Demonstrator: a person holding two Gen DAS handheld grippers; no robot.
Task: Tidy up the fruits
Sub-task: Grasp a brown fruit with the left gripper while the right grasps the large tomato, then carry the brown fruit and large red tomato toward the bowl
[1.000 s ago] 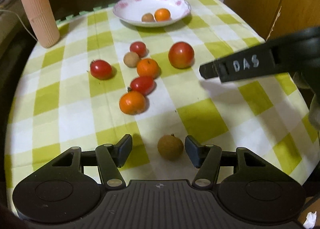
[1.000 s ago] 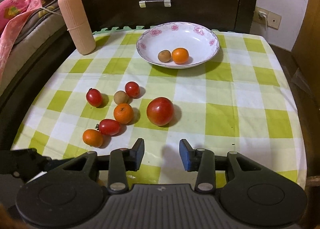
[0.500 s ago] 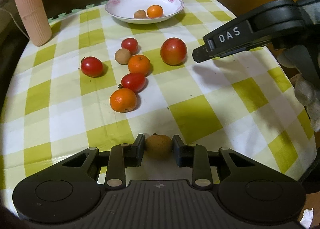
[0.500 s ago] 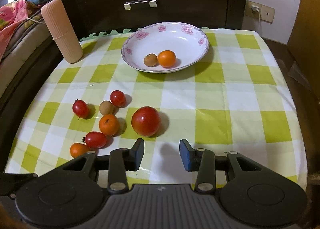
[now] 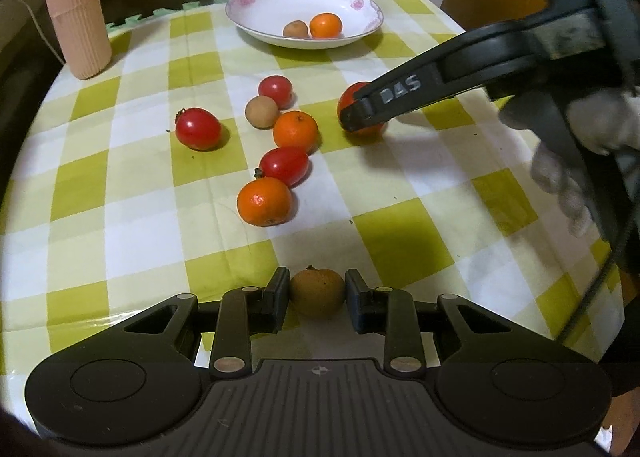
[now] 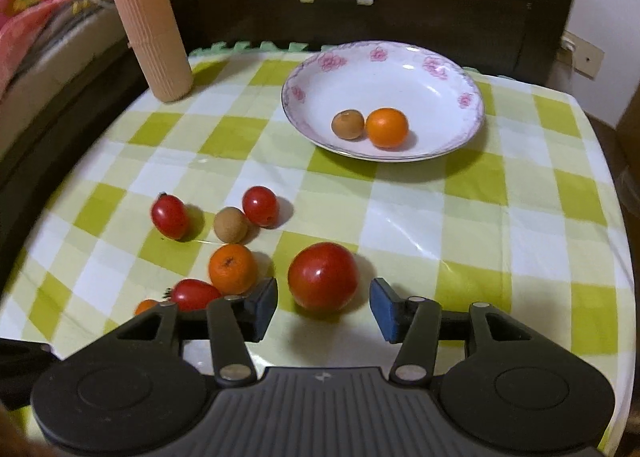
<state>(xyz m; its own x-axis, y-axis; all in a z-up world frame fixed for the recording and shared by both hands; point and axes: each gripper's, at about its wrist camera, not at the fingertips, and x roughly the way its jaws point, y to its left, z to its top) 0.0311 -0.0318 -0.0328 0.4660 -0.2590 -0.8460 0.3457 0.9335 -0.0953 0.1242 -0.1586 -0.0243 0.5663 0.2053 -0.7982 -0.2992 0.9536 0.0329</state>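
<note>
Left wrist view: the left hand-held gripper (image 5: 317, 293) is clamped on a brown longan (image 5: 317, 292) near the table (image 5: 404, 245) edge; the bowl (image 5: 256, 9) lies well beyond.
Next move: I'd say lift it and carry it to the bowl.
Writing: "DAS" on the other gripper's finger (image 5: 400, 91).
Right wrist view: the right hand-held gripper (image 6: 323, 304) is spread wide, flanking the big tomato (image 6: 323, 276) without touching it.
Next move: likely close and lift.
</note>
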